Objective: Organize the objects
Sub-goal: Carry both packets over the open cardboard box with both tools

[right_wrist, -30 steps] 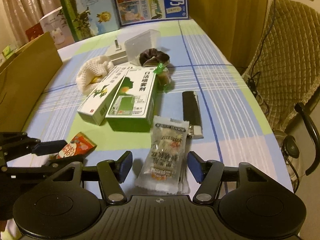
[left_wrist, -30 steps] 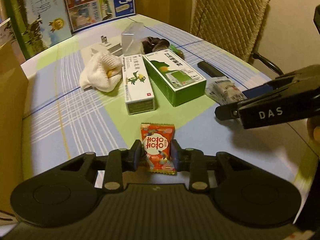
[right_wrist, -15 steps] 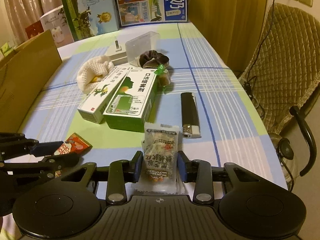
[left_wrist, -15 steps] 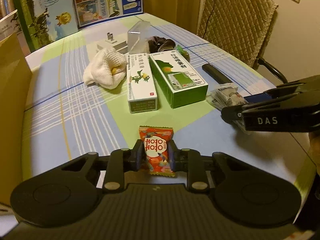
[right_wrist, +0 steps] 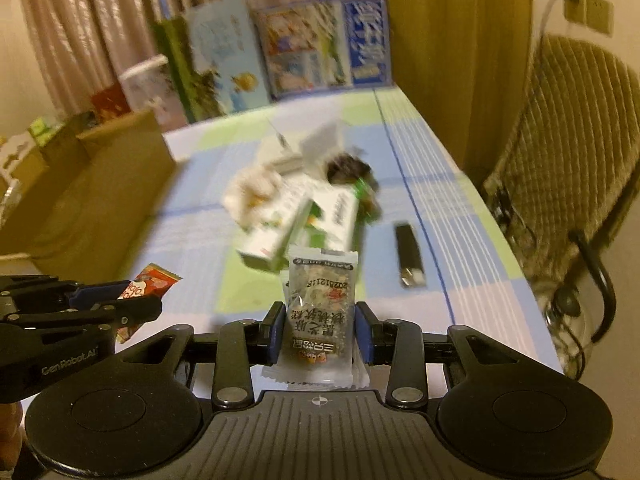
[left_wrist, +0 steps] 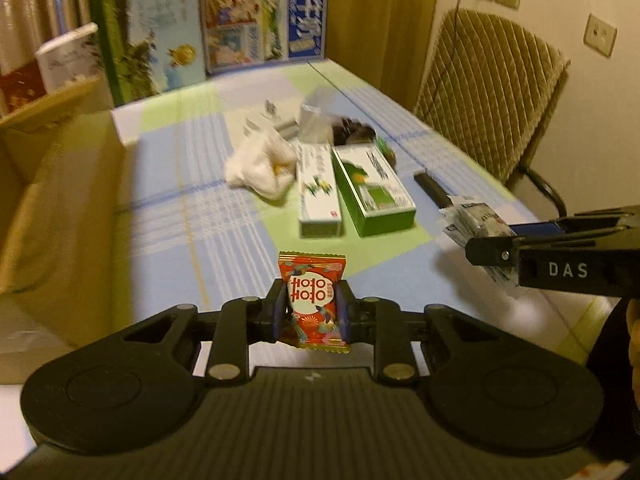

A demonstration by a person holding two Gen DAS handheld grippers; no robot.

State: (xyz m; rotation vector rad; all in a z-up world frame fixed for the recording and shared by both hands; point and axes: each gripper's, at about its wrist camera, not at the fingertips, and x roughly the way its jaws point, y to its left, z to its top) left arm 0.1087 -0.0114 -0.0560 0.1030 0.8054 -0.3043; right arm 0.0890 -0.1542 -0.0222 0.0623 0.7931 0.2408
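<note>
Our left gripper [left_wrist: 313, 312] clamps the red candy packet [left_wrist: 313, 300], our right gripper [right_wrist: 320, 330] pinches the clear snack packet [right_wrist: 320, 316], both held above the checked tablecloth [left_wrist: 200, 216].

Two snack packets are being held up off the table.
The red candy packet [left_wrist: 313, 300] is standing upright between pads; the clear cake packet [right_wrist: 320, 312] is doing likewise.

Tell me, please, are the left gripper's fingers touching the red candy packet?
Touching. The left wrist view shows the left gripper with both fingers pressed against the sides of the red candy packet, no gap showing.
</note>
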